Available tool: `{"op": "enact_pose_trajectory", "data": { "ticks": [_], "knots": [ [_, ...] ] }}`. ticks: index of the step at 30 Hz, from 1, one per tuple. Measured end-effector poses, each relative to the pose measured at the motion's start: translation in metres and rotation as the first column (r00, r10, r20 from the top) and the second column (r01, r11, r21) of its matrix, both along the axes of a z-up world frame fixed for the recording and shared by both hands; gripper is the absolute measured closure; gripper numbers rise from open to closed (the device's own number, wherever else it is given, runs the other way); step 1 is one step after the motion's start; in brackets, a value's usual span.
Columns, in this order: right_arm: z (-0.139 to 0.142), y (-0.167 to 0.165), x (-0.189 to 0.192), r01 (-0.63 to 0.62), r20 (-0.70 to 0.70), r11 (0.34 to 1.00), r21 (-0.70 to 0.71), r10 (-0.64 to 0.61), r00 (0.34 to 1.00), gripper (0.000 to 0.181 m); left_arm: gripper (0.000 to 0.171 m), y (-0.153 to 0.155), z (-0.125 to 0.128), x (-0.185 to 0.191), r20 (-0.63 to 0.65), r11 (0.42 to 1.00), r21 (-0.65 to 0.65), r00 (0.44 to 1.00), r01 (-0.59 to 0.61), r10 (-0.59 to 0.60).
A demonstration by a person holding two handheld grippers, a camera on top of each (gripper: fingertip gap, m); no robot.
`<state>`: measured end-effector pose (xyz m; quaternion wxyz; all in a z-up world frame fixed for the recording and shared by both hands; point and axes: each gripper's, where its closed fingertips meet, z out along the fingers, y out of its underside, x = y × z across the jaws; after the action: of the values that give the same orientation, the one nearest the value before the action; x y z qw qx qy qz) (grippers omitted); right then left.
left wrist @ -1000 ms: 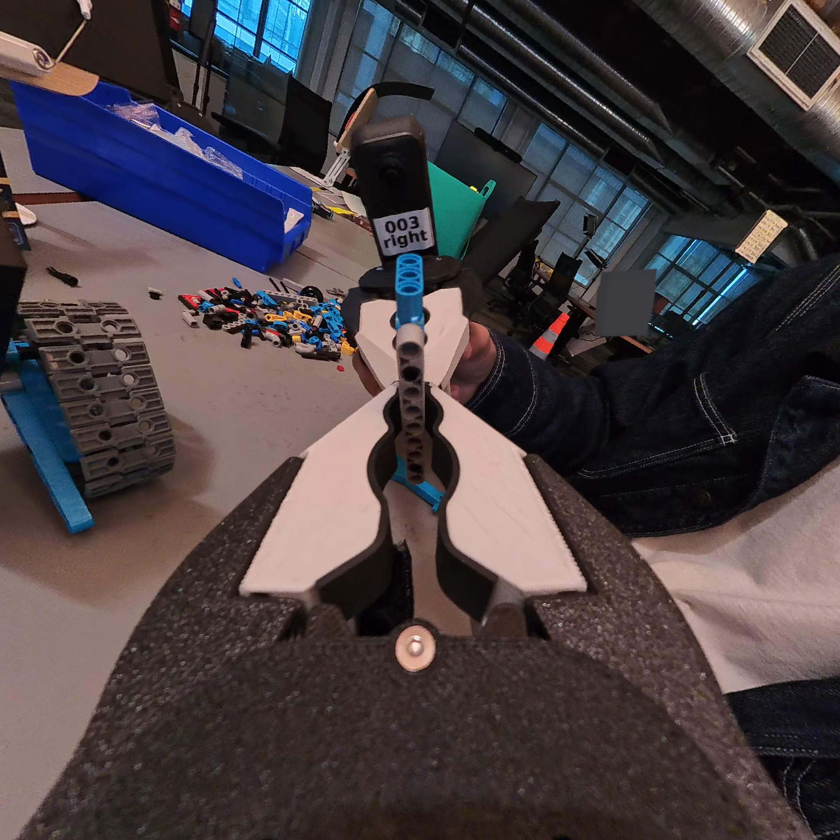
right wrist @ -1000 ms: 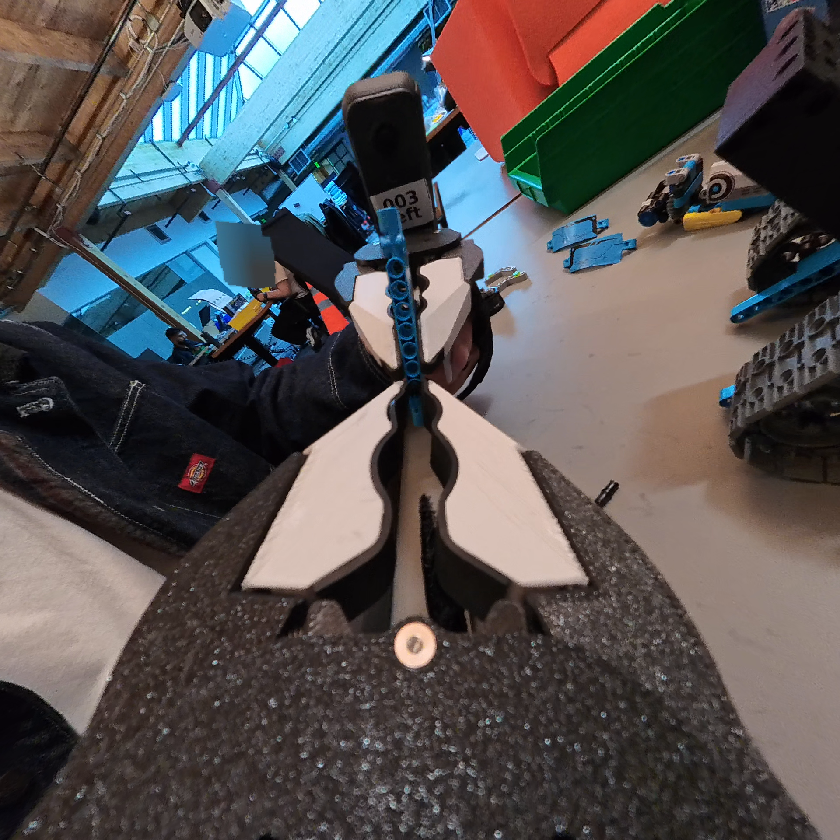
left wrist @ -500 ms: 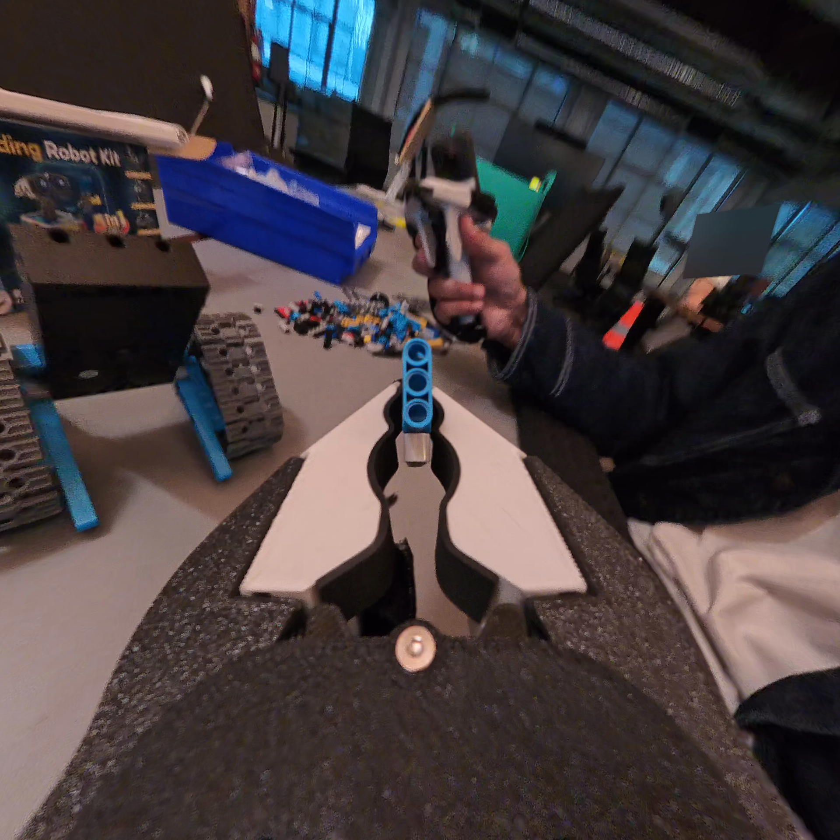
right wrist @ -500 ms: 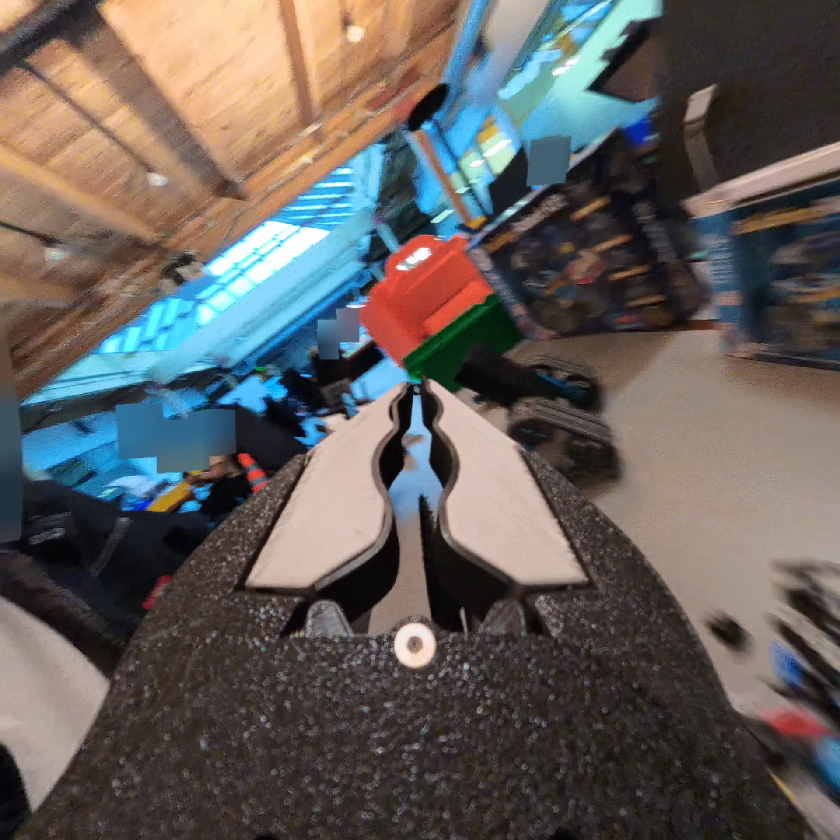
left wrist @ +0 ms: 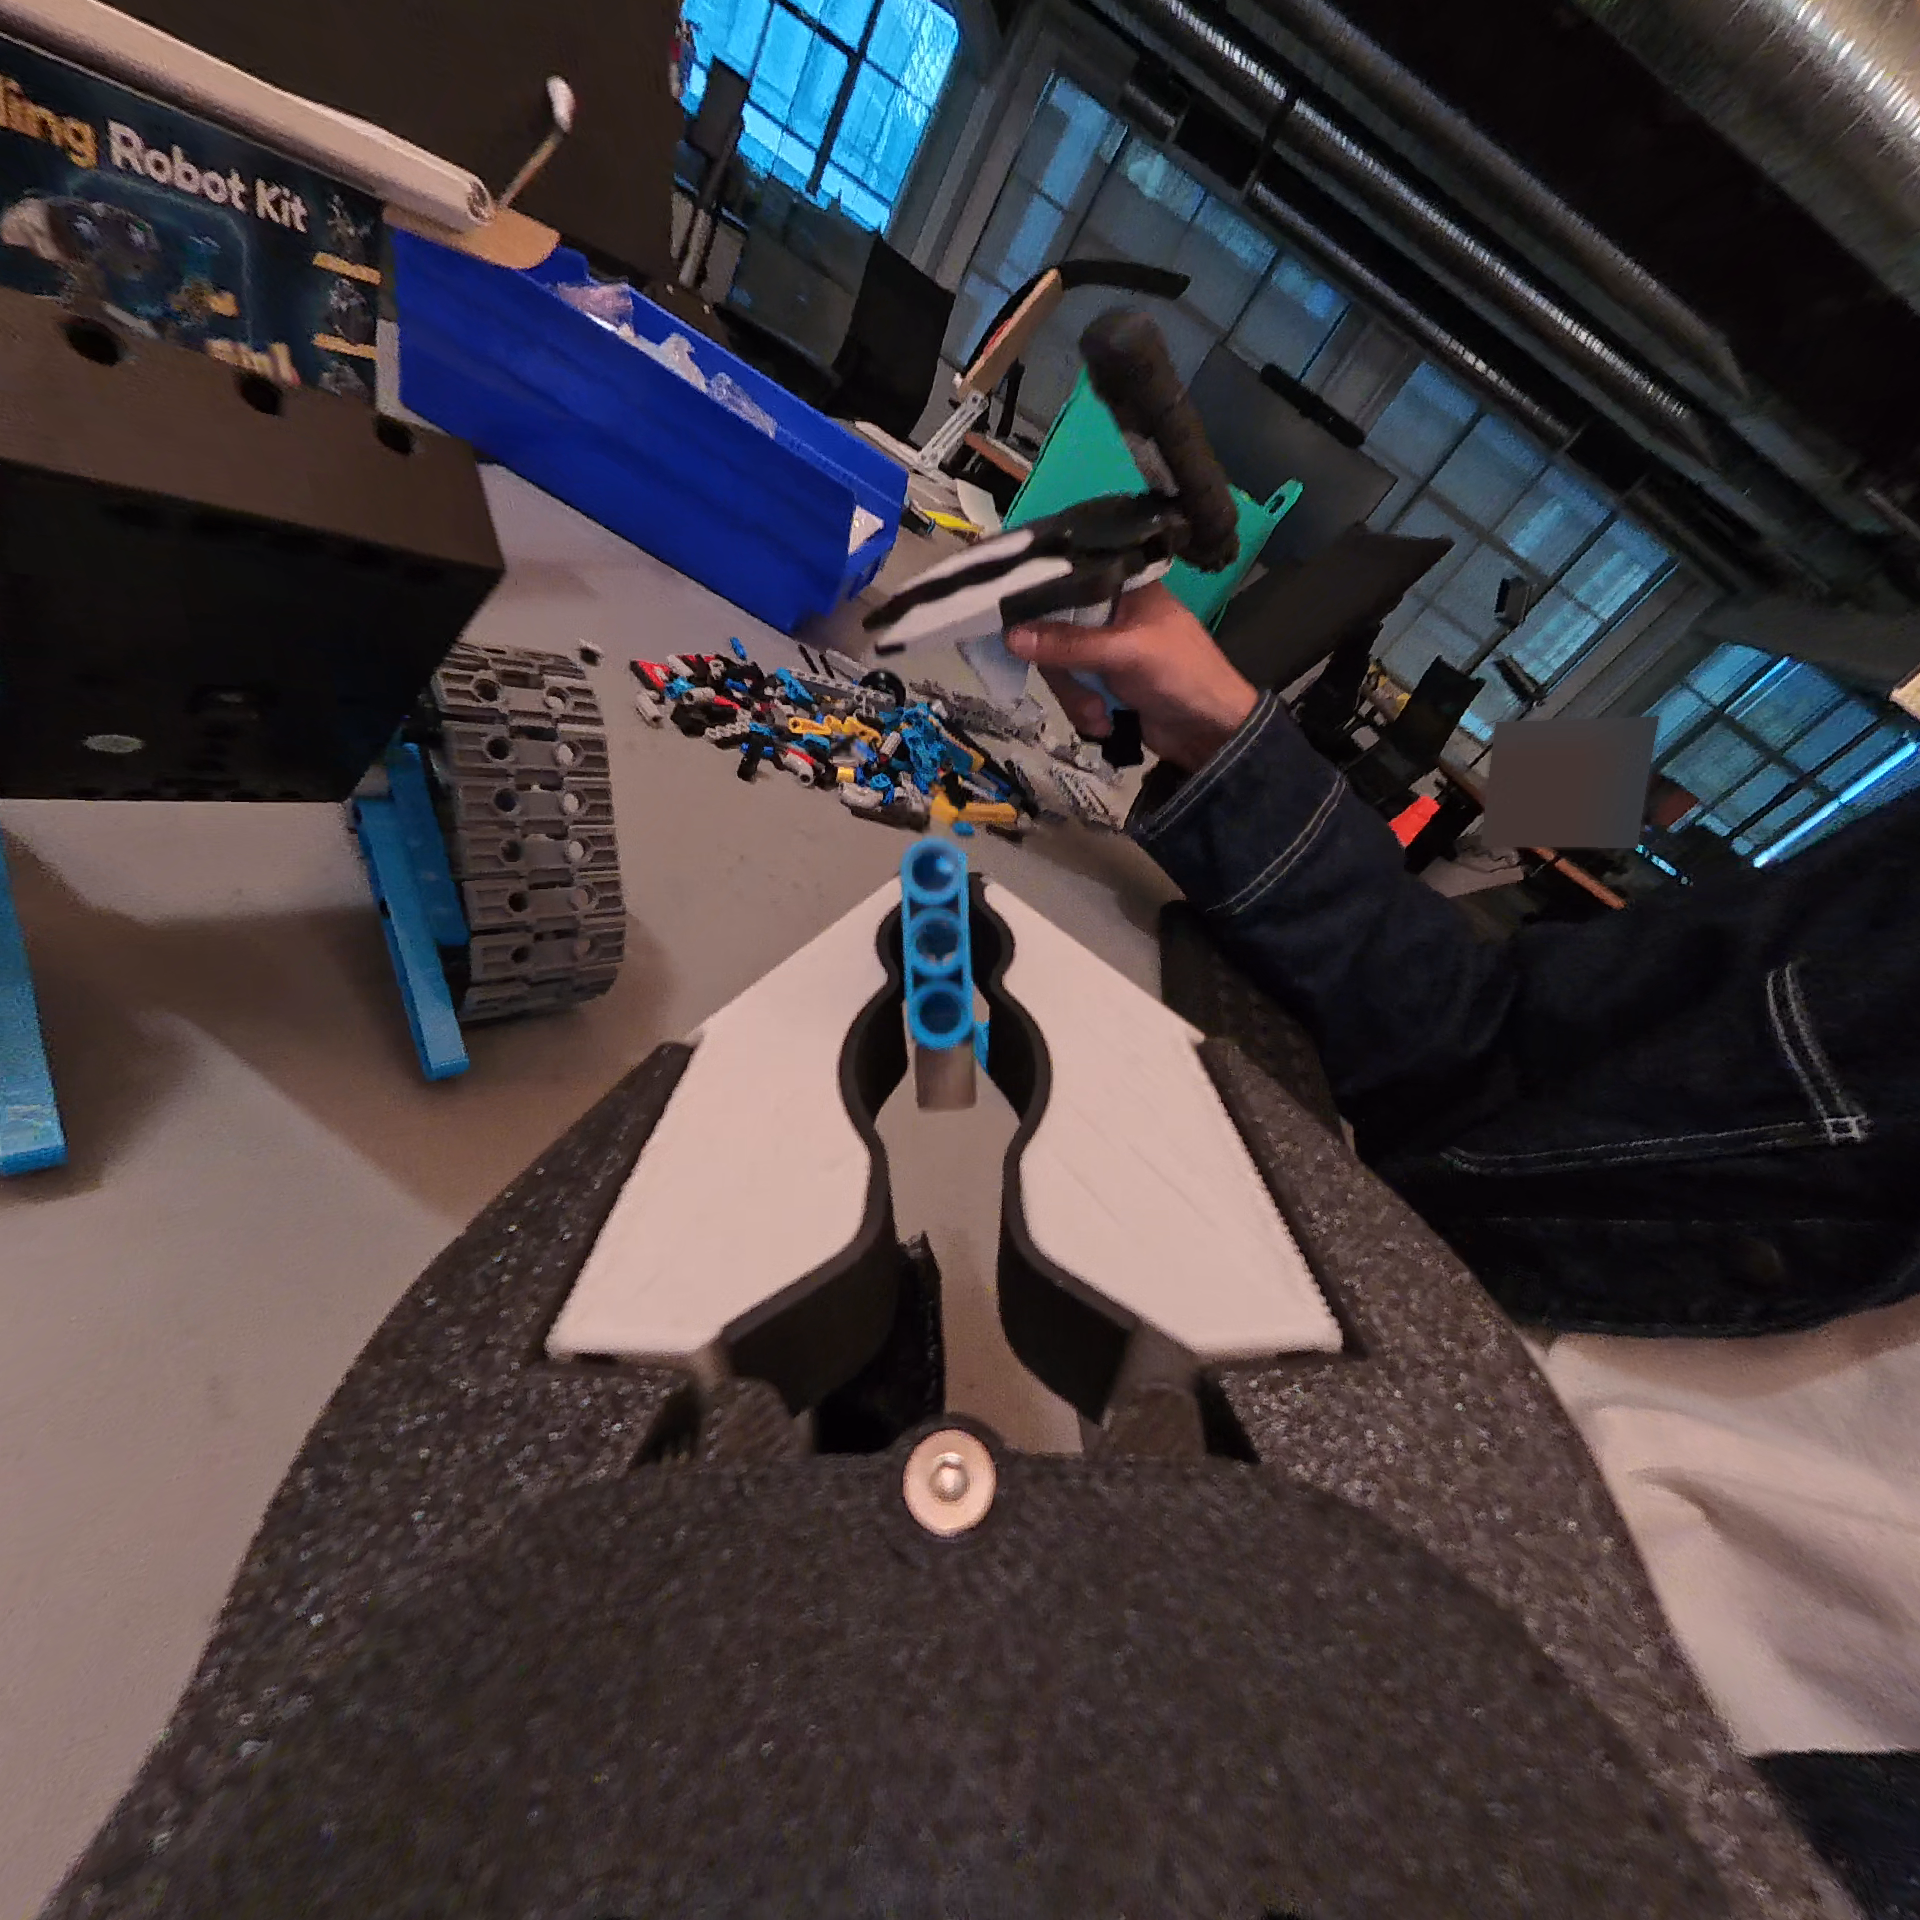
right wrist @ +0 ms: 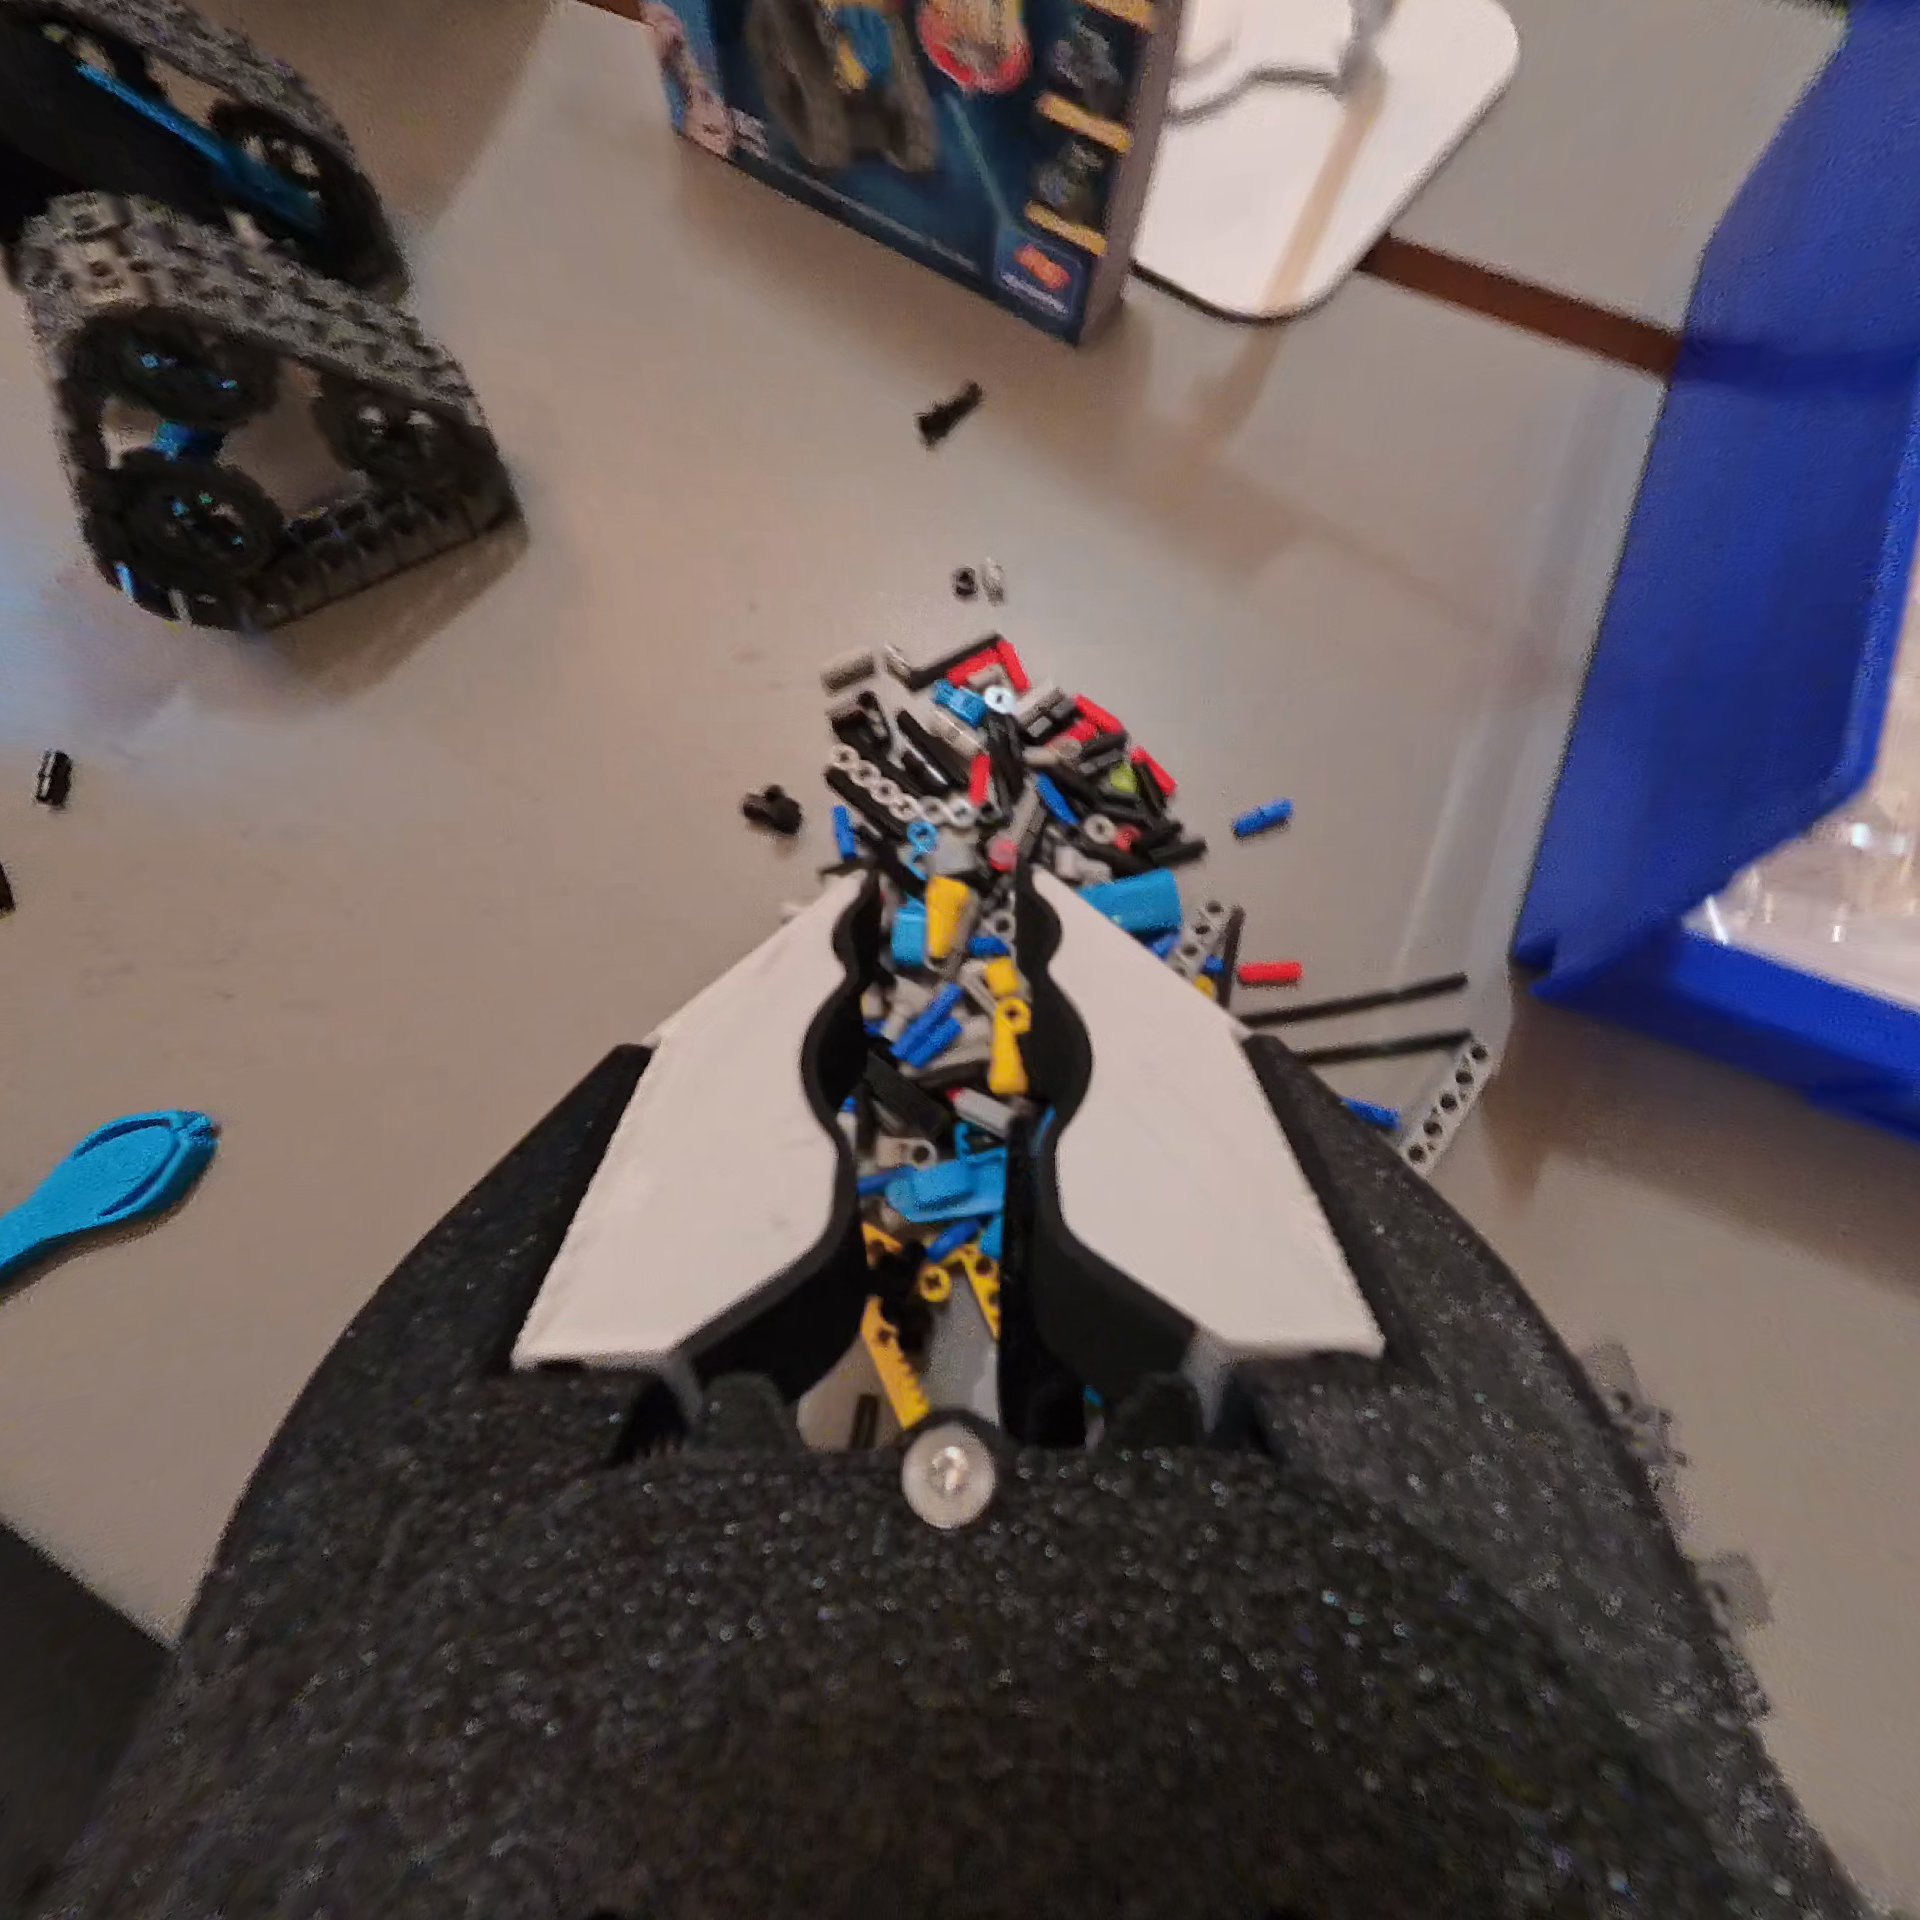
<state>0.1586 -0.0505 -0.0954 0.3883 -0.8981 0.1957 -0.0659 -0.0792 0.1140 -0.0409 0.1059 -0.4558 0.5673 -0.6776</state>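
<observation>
My left gripper (left wrist: pixel 937 894) is shut on a blue beam with holes (left wrist: pixel 935 956), joined to a grey piece (left wrist: pixel 943 1081), held above the grey table. My right gripper (right wrist: pixel 940 894) is open and empty, pointing down over a pile of small coloured building pieces (right wrist: pixel 987 831). The right gripper also shows in the left wrist view (left wrist: pixel 935 613), held by a hand above the same pile (left wrist: pixel 852 738). A tracked robot model (left wrist: pixel 520 831) stands to the left of the left gripper; its treads show at the upper left of the right wrist view (right wrist: pixel 239 416).
A blue bin (left wrist: pixel 623 426) stands behind the pile and shows at the right of the right wrist view (right wrist: pixel 1766 623). A printed kit box (right wrist: pixel 914 145) stands at the back. A blue flat part (right wrist: pixel 94 1184) lies at left. A person's dark denim sleeve (left wrist: pixel 1455 987) crosses the right side. The left gripper's tips are roughly 30 cm from the right gripper's.
The two grippers have parted: the right one let go of the beam, opened and swung down over the pile. The left one keeps the beam and has turned a little.
</observation>
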Motion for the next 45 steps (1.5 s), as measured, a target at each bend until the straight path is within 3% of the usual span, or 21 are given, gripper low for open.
{"op": "enact_pose_trajectory", "data": {
  "ticks": [2,4,6,8,10,12,15,19,23,35,43,45],
  "knots": [
    [0.008,0.02,-0.019,-0.067,0.034,0.998,-0.014,0.068,0.997,0.157,0.165,-0.007,-0.006,-0.001,-0.016,0.999,0.039,1.0,0.026,-0.026],
    [0.037,0.067,-0.078,-0.268,-0.012,0.945,0.187,0.275,0.962,0.155,0.165,-0.018,-0.012,-0.005,-0.032,0.994,0.083,0.997,0.076,-0.074],
    [0.063,0.11,-0.169,-0.493,-0.058,0.762,0.421,0.565,0.823,0.149,0.165,-0.035,-0.019,-0.012,-0.059,0.98,0.117,0.987,0.158,-0.152],
    [0.065,0.136,-0.237,-0.595,-0.098,0.617,0.515,0.732,0.674,0.15,0.165,-0.051,-0.03,-0.02,-0.092,0.954,0.184,0.97,0.238,-0.224],
    [0.055,0.151,-0.271,-0.624,-0.176,0.575,0.53,0.794,0.582,0.156,0.166,-0.063,-0.042,-0.026,-0.111,0.919,0.275,0.959,0.282,-0.26],
    [0.044,0.154,-0.288,-0.676,-0.201,0.56,0.48,0.82,0.537,0.153,0.166,-0.071,-0.047,-0.028,-0.116,0.896,0.331,0.956,0.295,-0.271],
    [0.037,0.152,-0.288,-0.74,-0.061,0.543,0.396,0.82,0.569,0.162,0.166,-0.073,-0.052,-0.025,-0.115,0.878,0.393,0.962,0.274,-0.249],
    [0.04,0.149,-0.283,-0.762,0.009,0.526,0.379,0.821,0.571,0.166,0.166,-0.071,-0.059,-0.023,-0.12,0.85,0.463,0.968,0.252,-0.222],
    [0.033,0.146,-0.291,-0.812,0.065,0.489,0.319,0.843,0.534,0.17,0.166,-0.069,-0.062,-0.022,-0.131,0.845,0.472,0.968,0.252,-0.215],
    [0.019,0.145,-0.293,-0.824,0.001,0.495,0.276,0.857,0.515,0.181,0.167,-0.067,-0.076,-0.021,-0.142,0.787,0.568,0.971,0.24,-0.193],
    [0.022,0.14,-0.265,-0.802,0.05,0.531,0.272,0.825,0.563,0.181,0.166,-0.058,-0.065,-0.015,-0.101,0.822,0.538,0.982,0.187,-0.158],
    [0.022,0.133,-0.246,-0.781,0.042,0.554,0.289,0.807,0.589,0.171,0.166,-0.049,-0.056,-0.01,-0.07,0.854,0.503,0.991,0.135,-0.115]
  ]
}}
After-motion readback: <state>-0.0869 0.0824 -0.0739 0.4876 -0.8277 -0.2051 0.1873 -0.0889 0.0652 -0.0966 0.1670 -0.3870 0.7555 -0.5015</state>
